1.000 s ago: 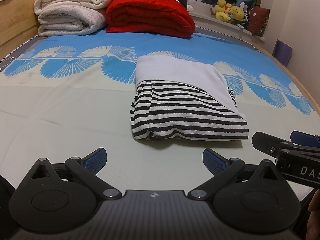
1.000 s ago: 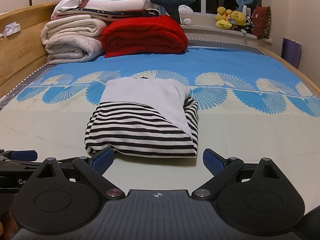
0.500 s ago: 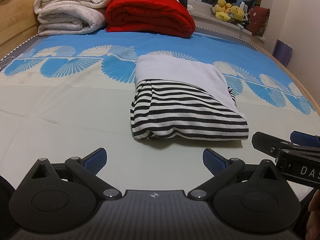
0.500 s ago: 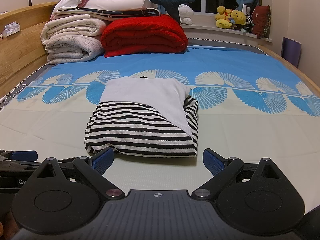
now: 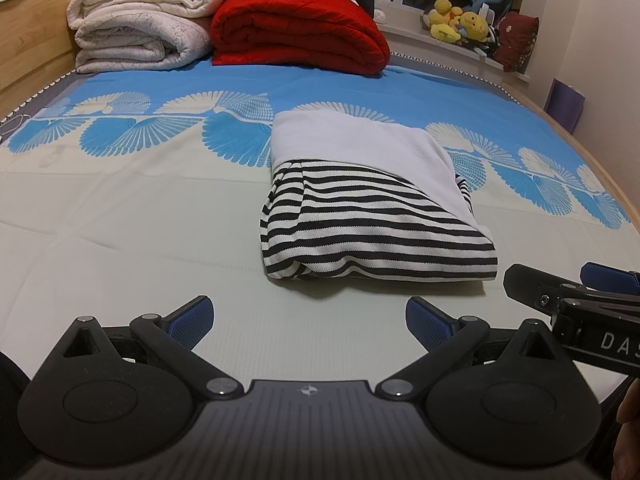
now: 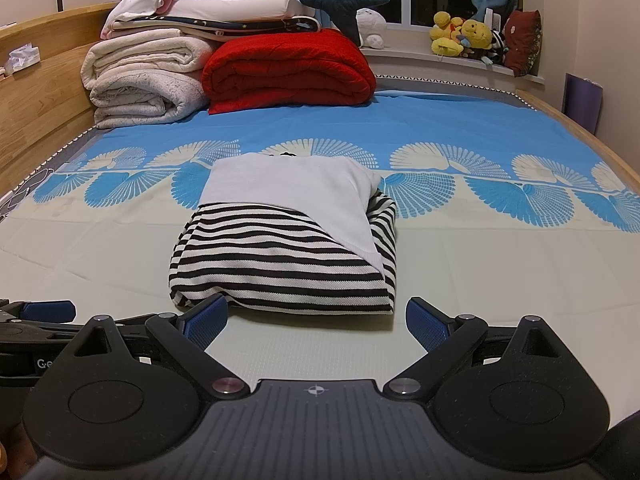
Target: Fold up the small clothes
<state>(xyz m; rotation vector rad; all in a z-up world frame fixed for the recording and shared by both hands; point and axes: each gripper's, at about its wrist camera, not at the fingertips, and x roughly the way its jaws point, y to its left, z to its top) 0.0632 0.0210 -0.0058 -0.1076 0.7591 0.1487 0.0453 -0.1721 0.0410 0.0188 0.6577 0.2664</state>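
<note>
A folded black-and-white striped garment (image 5: 372,236) with a plain white panel folded over its far part lies on the bed; it also shows in the right wrist view (image 6: 288,256). My left gripper (image 5: 308,322) is open and empty, just short of the garment's near edge and a little to its left. My right gripper (image 6: 316,322) is open and empty, right in front of the garment's near edge. The right gripper's fingers (image 5: 560,292) show at the right of the left wrist view. The left gripper's finger (image 6: 44,310) shows at the left of the right wrist view.
The bed sheet (image 5: 120,220) is pale with a blue fan pattern. Folded white blankets (image 6: 148,84) and a red quilt (image 6: 288,68) are stacked at the far end. A wooden headboard (image 6: 36,92) runs along the left. Plush toys (image 6: 464,36) sit on the window sill.
</note>
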